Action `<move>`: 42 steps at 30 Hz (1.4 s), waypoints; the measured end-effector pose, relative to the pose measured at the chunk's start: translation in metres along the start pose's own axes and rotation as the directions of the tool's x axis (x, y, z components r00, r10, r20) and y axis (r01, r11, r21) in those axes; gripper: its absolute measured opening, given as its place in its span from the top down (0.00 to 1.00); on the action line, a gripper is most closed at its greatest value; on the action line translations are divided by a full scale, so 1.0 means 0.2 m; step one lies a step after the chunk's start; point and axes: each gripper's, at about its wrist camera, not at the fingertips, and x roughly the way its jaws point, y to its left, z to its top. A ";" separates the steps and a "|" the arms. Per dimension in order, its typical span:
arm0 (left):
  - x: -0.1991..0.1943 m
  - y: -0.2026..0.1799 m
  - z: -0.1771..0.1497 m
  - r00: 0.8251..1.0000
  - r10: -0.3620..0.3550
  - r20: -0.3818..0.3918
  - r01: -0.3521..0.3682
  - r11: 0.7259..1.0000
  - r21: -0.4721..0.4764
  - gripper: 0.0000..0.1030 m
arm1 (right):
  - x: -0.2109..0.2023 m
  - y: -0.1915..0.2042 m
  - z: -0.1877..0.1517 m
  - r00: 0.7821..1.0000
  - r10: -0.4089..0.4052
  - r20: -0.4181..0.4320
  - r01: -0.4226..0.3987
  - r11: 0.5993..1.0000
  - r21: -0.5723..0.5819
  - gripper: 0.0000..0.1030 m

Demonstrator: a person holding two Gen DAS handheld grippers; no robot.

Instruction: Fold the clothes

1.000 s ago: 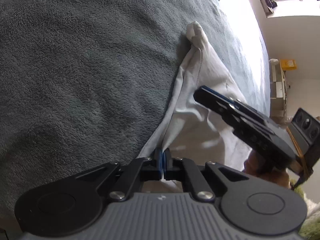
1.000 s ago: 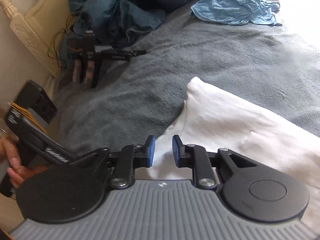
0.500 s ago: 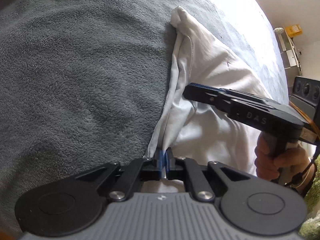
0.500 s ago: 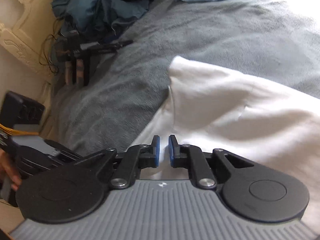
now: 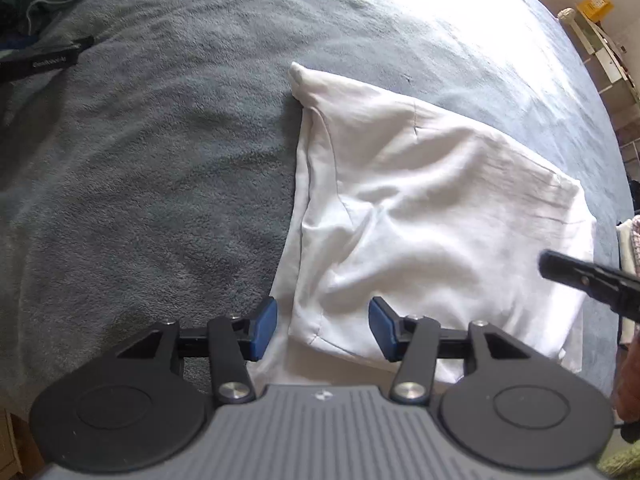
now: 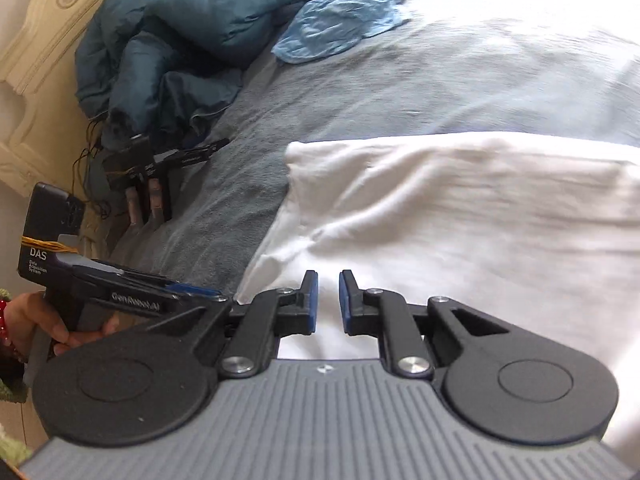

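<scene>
Folded garment [image 5: 432,216] lies flat on the blanket [image 5: 160,160], toward the right of the bed. Left gripper [image 5: 322,326] hovers over the garment's near left corner, fingers spread wide, holding nothing. Right gripper [image 6: 328,302] sits over the garment's near edge, to the right of the left one, fingers slightly apart. Behind the garment, a crumpled cloth [image 6: 340,24] lies on the blanket. Left of that, bunched duvet [image 6: 180,28] against the headboard [image 6: 36,80]. A spare gripper pair [image 6: 156,168] lies before the duvet.
</scene>
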 end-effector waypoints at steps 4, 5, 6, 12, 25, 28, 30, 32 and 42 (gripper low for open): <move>-0.06 -0.16 0.14 0.998 -0.017 0.062 0.015 0.999 0.032 0.46 | -0.30 -0.19 -0.11 0.991 -0.122 0.057 0.112 0.982 0.153 0.82; -0.03 -0.24 0.17 0.997 -0.040 0.070 0.036 0.998 0.051 0.45 | -0.35 -0.24 -0.13 0.984 -0.158 0.078 0.140 0.971 0.195 0.77; -0.01 -0.32 0.18 0.995 -0.059 0.077 0.054 0.996 0.068 0.45 | -0.40 -0.30 -0.16 0.975 -0.197 0.099 0.168 0.955 0.242 0.74; 0.13 -0.84 0.22 0.977 -0.206 0.055 0.188 0.953 0.238 0.45 | -0.54 -0.61 -0.29 0.926 -0.334 0.173 0.221 0.855 0.469 0.59; 0.39 -1.38 0.21 0.978 -0.210 0.014 0.186 0.895 0.406 0.45 | -0.31 -0.75 -0.21 0.916 -0.361 0.176 0.261 0.868 0.422 0.47; 0.46 -1.46 0.26 0.972 -0.234 0.013 0.207 0.885 0.417 0.45 | -0.28 -0.71 -0.22 0.916 -0.370 0.156 0.285 0.872 0.398 0.47; 0.50 -1.51 0.28 0.970 -0.243 0.016 0.213 0.875 0.434 0.45 | -0.27 -0.71 -0.23 0.919 -0.365 0.147 0.281 0.871 0.403 0.56; 0.54 -1.56 0.28 0.968 -0.249 0.024 0.210 0.862 0.461 0.46 | -0.26 -0.75 -0.23 0.931 -0.337 0.139 0.248 0.865 0.435 0.81; 0.74 -1.76 0.21 0.969 -0.234 0.082 0.119 0.727 0.676 0.46 | -0.35 -1.17 -0.44 0.959 0.028 0.281 -0.248 0.562 0.790 0.96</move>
